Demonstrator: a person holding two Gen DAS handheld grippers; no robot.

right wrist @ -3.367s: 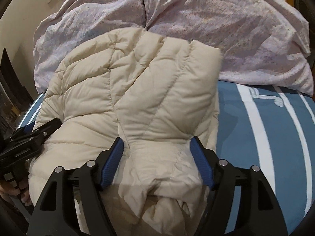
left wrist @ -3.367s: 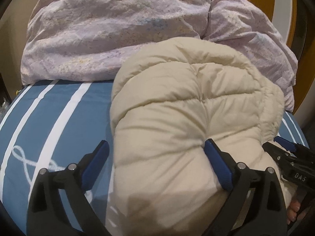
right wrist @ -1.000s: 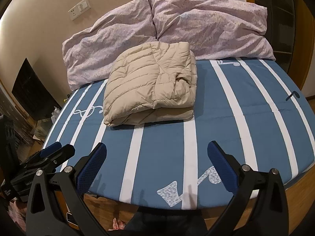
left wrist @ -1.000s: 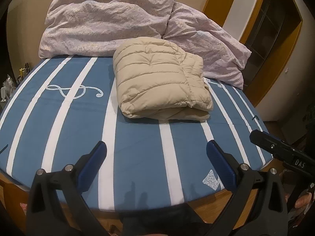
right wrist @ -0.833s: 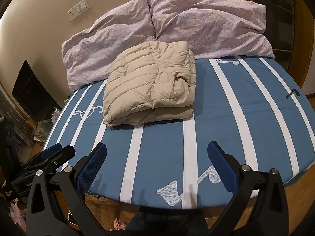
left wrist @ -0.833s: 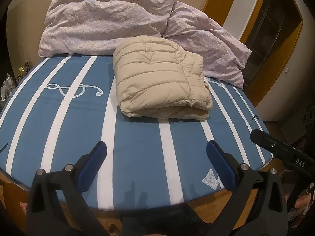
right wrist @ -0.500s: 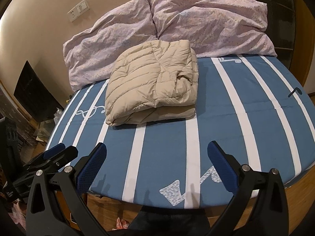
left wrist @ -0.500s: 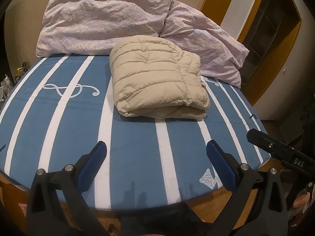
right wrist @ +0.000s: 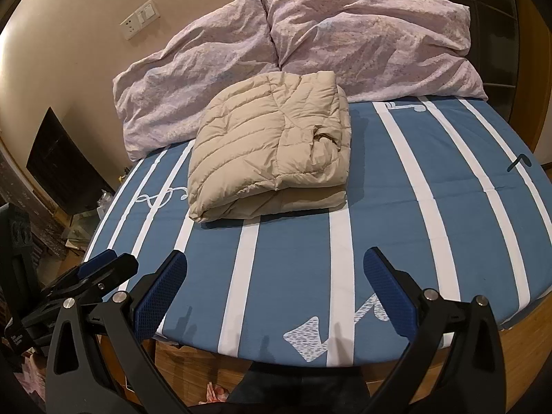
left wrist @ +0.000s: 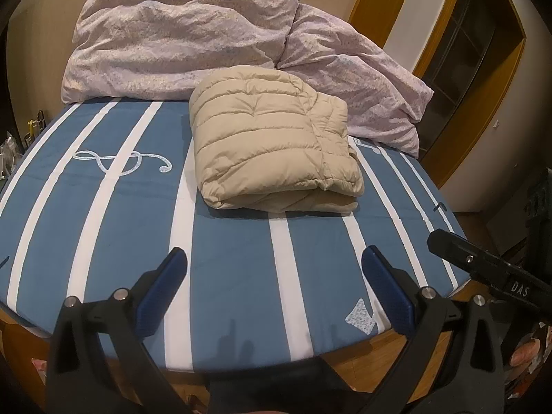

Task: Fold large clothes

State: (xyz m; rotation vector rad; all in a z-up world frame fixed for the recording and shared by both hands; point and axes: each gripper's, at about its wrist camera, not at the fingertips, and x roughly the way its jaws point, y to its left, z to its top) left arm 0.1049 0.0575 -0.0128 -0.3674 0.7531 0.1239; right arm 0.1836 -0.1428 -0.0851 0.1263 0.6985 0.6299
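A beige quilted puffer jacket (left wrist: 272, 141) lies folded into a compact bundle on the far middle of the blue bed with white stripes (left wrist: 234, 262); it also shows in the right wrist view (right wrist: 269, 151). My left gripper (left wrist: 274, 284) is open and empty, held back over the near edge of the bed, well short of the jacket. My right gripper (right wrist: 274, 284) is open and empty too, over the near edge. The right gripper's side shows at the right of the left wrist view (left wrist: 483, 269), and the left gripper's side shows at the left of the right wrist view (right wrist: 89, 276).
Two lilac pillows (left wrist: 179, 41) (left wrist: 355, 79) lean against the wall just behind the jacket. A wooden bed frame (right wrist: 517, 341) runs under the mattress edge. A dark cabinet (right wrist: 58, 165) stands at the left, a wooden door frame (left wrist: 483, 79) at the right.
Over the last 3.4 s both grippers drew back from the jacket to the bed's near edge, leaving it folded. In the last second the views barely shifted.
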